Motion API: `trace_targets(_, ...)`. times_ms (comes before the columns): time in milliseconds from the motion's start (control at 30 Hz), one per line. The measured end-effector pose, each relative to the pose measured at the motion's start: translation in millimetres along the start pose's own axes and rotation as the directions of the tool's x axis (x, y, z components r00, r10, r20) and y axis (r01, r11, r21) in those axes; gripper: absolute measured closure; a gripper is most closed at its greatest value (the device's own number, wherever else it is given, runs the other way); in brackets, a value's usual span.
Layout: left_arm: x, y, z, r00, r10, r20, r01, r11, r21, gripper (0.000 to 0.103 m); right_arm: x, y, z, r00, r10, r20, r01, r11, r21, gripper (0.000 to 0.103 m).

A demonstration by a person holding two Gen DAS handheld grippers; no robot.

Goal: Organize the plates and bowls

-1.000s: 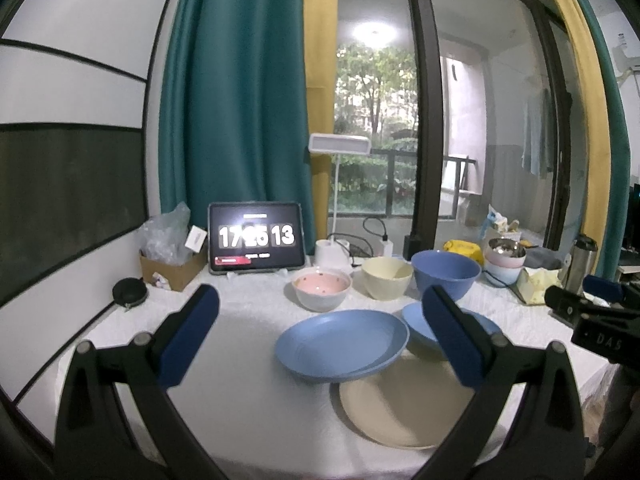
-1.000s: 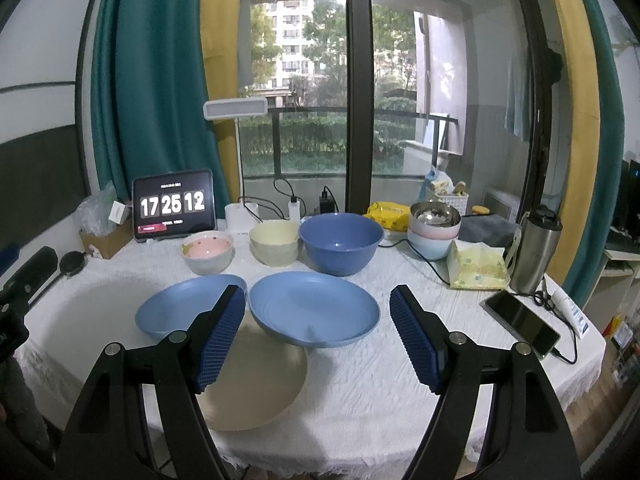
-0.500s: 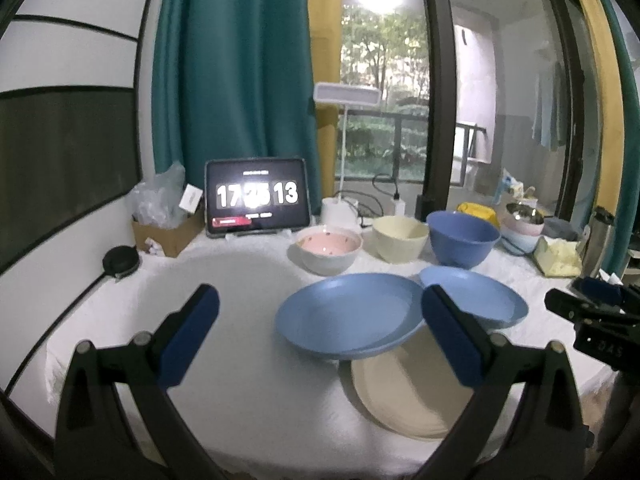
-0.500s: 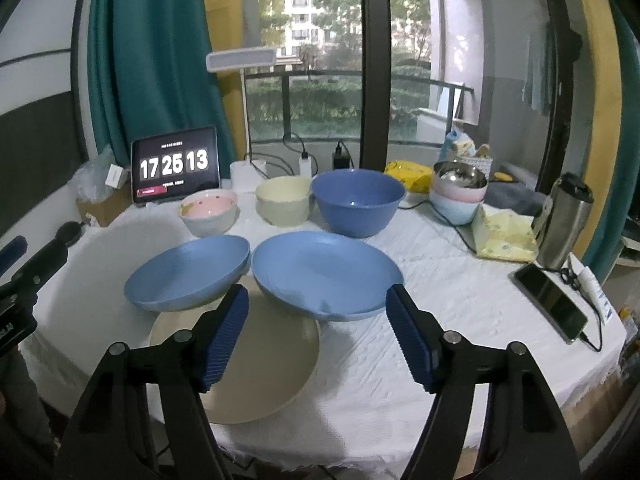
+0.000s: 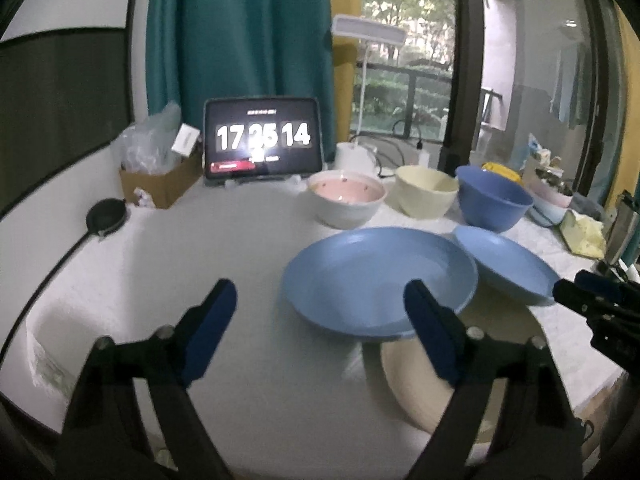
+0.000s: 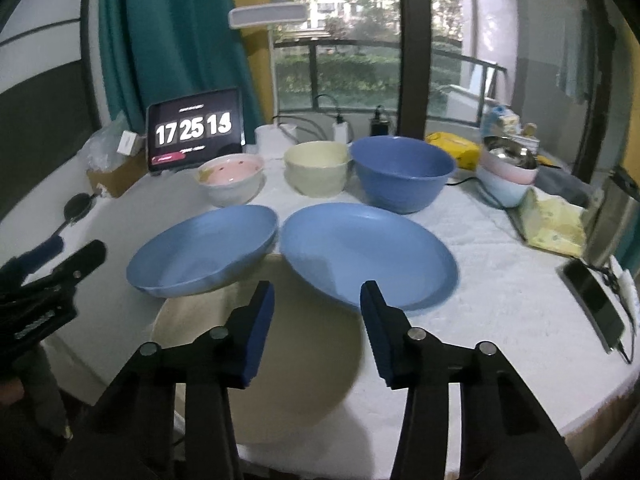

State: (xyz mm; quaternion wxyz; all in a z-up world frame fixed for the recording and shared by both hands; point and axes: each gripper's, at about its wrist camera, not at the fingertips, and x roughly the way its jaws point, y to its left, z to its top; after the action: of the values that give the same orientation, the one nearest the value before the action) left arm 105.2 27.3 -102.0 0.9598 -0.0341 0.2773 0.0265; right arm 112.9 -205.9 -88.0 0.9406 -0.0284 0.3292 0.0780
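Two blue plates lean on a cream plate [image 6: 288, 360] on the white-clothed table: the left blue plate [image 5: 380, 276] [image 6: 204, 248] and the right blue plate [image 5: 508, 264] [image 6: 368, 252]. Behind them stand a pink bowl [image 6: 230, 178], a cream bowl [image 6: 316, 172] and a big blue bowl [image 6: 402, 172]. My left gripper [image 5: 320, 296] hovers at the left plate's near rim, jaws closing, nothing pressed between them. My right gripper [image 6: 316, 296] hangs over the cream plate where the blue plates meet, jaws closing on nothing. Each gripper shows at the edge of the other's view.
A tablet clock [image 5: 262, 142], a cardboard box [image 5: 160, 184] and a white lamp [image 6: 268, 14] stand at the back. To the right are stacked bowls [image 6: 508, 172], a yellow cloth [image 6: 556, 220], a steel flask [image 6: 612, 216] and a phone [image 6: 596, 304]. The table edge is near.
Both grippers have come forward and down toward the plates, and both views tilt lower. Both pairs of jaws have narrowed, the right more than the left. The dishes have not moved.
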Motion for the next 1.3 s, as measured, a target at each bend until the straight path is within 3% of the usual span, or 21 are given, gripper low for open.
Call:
trace_targets(200,30,11,0,0.998,0.014,-0.063,-0.015,1.000,-0.024,0.035,26,13,10,0.999,0.042,-0.030,-0.042,0.999,-0.017,0.059)
trace_targets(700,81,28,1,0.987,0.023,-0.161,-0.033,0.997,-0.063,0.047,70,31,26,0.986,0.136,-0.100,-0.137,0.991,-0.005,0.070)
trace_targets(1300,119,46,-3,0.961,-0.036,-0.276,-0.006,0.989,-0.149,0.048,98,37,29,0.976,0.150,-0.155,-0.153,0.988,-0.007,0.073)
